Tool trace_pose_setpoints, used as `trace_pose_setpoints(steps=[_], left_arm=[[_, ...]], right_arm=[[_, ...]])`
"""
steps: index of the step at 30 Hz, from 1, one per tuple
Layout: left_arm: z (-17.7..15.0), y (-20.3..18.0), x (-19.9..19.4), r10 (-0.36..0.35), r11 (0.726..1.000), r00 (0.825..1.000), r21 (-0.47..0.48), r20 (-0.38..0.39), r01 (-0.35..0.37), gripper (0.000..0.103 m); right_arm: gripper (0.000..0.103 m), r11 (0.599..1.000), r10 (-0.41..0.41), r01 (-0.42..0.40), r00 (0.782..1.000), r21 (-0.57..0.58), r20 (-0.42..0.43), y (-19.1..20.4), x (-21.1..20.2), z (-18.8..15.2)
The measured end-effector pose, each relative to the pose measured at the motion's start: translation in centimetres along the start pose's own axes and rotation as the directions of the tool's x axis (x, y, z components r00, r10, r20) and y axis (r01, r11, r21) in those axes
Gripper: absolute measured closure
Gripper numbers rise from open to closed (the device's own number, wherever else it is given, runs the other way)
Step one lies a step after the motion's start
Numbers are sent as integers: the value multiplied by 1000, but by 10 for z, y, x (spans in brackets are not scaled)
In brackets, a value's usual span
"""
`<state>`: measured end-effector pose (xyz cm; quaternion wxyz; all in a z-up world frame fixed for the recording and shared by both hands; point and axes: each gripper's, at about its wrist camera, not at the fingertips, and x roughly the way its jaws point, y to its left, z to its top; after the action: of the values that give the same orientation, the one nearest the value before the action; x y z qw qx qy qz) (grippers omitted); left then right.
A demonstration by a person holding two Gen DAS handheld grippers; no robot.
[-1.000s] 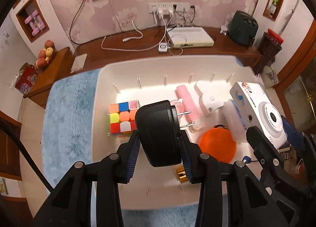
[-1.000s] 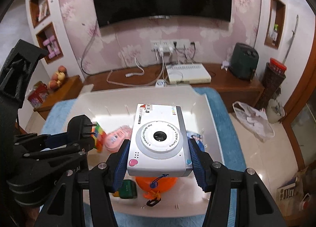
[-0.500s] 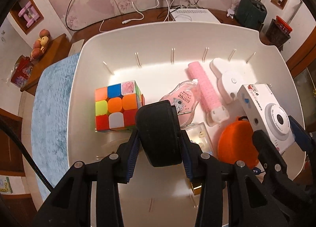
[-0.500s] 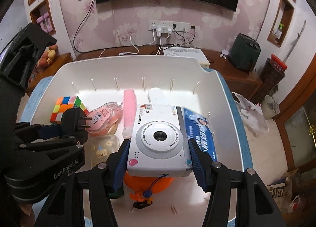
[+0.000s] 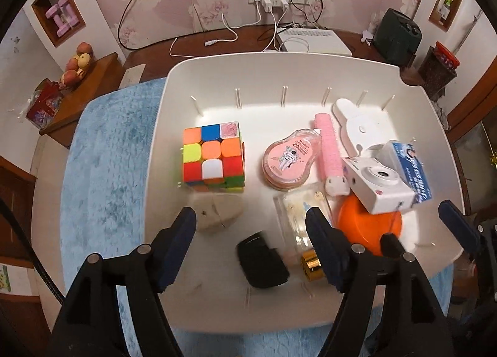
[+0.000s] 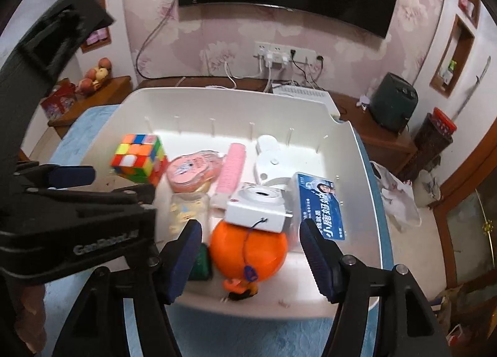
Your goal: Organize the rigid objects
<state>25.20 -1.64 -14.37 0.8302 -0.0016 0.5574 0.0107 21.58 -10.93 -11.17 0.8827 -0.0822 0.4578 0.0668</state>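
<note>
Evidently both releases happen over the white bin (image 5: 310, 74), which serves as the collecting place for the loose hard items. At the left, the cube (image 5: 212, 156) sits flat on the bin floor, with a pale wooden block (image 5: 217, 212) just in front of it. The left gripper (image 5: 251, 226) is opening, its 2 blue pads parted with nothing pressed between them; the black plug adapter (image 5: 262, 264) lies blurred on the floor just below the gap, nearer the right-hand pad, apparently freshly let go. Next come a clear bottle with a gold cap (image 5: 299, 220), the pink tape dispenser (image 5: 287, 161) and the pink roller (image 5: 327, 149). Further right, the white toy camera (image 6: 257, 206) rests tilted on top of the orange ball (image 6: 248, 248), touching the blue box (image 6: 320, 208) beside it. The right gripper (image 6: 250, 246) is also opening, pads clear on both sides of the ball, the camera just beyond and above them, ungripped. That perch looks unsteady, so the camera may slide.
</note>
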Motion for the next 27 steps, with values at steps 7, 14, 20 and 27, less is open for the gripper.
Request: trace_pose_setpoints(steps=[7, 14, 20, 27], left_arm=[[-16, 4, -35, -12, 1000, 999, -21, 29, 12, 26], [-45, 6, -84, -11, 999, 997, -34, 76, 14, 25], [-73, 7, -125, -5, 999, 994, -38, 105, 9, 25], [-101, 1, -163, -11, 999, 992, -36, 127, 16, 24]], right_arm=[[37, 1000, 28, -29, 999, 13, 34, 2, -40, -11], [37, 999, 38, -40, 998, 25, 55, -1, -89, -30], [34, 996, 62, -65, 997, 58, 52, -10, -128, -48], [34, 993, 72, -74, 997, 91, 30, -15, -169, -66]])
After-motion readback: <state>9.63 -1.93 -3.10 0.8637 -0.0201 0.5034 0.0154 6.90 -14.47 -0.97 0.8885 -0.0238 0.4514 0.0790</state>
